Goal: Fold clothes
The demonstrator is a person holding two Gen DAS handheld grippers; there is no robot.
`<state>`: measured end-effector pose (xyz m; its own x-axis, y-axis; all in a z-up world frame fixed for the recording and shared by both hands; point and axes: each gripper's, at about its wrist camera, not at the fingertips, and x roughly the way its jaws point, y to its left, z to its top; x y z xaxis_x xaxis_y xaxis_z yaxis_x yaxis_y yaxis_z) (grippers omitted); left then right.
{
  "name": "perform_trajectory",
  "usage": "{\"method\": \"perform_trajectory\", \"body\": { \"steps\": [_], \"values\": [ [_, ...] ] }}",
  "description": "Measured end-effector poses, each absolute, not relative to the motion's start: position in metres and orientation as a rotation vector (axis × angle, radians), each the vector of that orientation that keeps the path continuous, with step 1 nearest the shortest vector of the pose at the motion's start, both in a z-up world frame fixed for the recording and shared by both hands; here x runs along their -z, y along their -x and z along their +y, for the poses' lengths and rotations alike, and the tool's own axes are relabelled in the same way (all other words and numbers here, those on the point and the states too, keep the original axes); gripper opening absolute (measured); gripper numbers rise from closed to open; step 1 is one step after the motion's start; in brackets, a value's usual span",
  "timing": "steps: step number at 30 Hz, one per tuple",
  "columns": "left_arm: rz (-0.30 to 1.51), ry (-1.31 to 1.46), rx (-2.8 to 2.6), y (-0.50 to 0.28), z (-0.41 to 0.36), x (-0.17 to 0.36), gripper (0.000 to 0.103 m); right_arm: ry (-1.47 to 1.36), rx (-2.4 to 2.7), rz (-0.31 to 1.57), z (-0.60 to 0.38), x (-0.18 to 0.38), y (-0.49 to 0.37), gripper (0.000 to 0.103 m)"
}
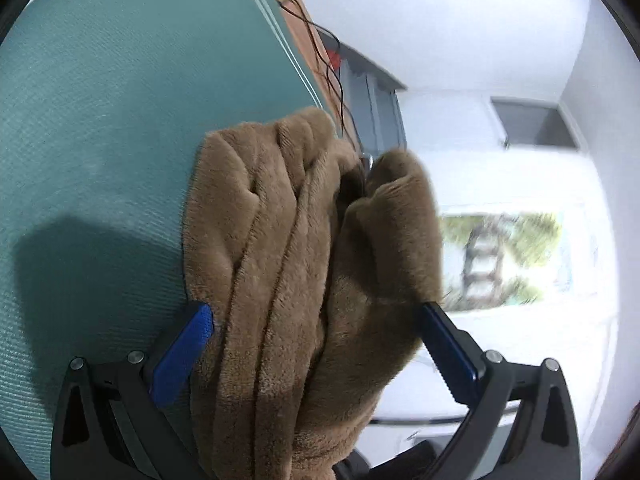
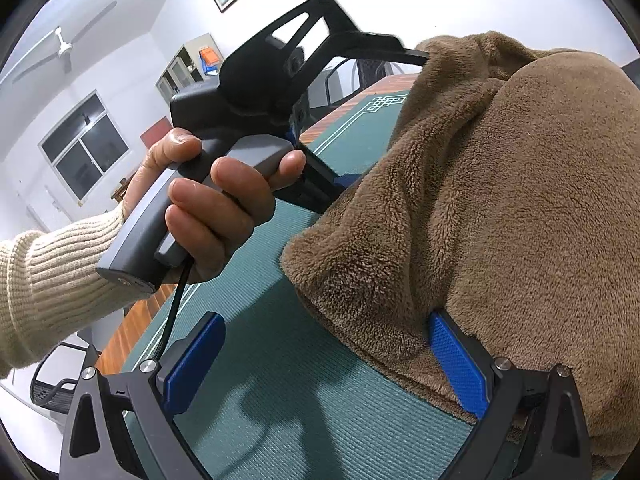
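Left claw (image 1: 316,316), as I read it, stood with jaws apart, the brown fleece garment (image 1: 304,248) bunched lengthwise between them over the green mat (image 1: 100,120). Right claw (image 2: 328,356) also stood apart; fleece touched only its right finger, so I judged the left nearer.

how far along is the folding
Early to midway, roughly. Done: the brown fleece is bunched in lengthwise pleats on the green mat. In hand: it lies between the open left gripper; the right gripper is open at its edge. Left: no neat flat fold shows yet.
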<state>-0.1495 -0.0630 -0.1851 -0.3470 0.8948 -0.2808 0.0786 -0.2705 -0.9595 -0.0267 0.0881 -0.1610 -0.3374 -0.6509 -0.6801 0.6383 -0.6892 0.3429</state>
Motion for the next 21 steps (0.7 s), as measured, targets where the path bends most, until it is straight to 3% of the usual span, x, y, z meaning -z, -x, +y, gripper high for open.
{"method": "perform_trajectory", "body": {
  "steps": [5, 11, 17, 21],
  "values": [
    [-1.413, 1.192, -1.665, 0.14, -0.069, 0.187, 0.102, -1.061, 2.079, -0.012, 0.092, 0.157, 0.026, 0.103],
    [-1.136, 1.312, -1.93, 0.135, -0.051, 0.162, 0.102, -1.066, 2.078, -0.01, 0.093, 0.154, 0.025, 0.103],
    [-1.059, 1.347, -1.829, 0.134, -0.026, 0.159, 0.102, -1.062, 2.082, 0.0, 0.099, 0.147, 0.03, 0.103],
    [-0.911, 1.417, -1.859, 0.153, 0.002, 0.156, 0.102, -1.062, 2.081, 0.0, 0.099, 0.146, 0.029, 0.103]
  ]
}}
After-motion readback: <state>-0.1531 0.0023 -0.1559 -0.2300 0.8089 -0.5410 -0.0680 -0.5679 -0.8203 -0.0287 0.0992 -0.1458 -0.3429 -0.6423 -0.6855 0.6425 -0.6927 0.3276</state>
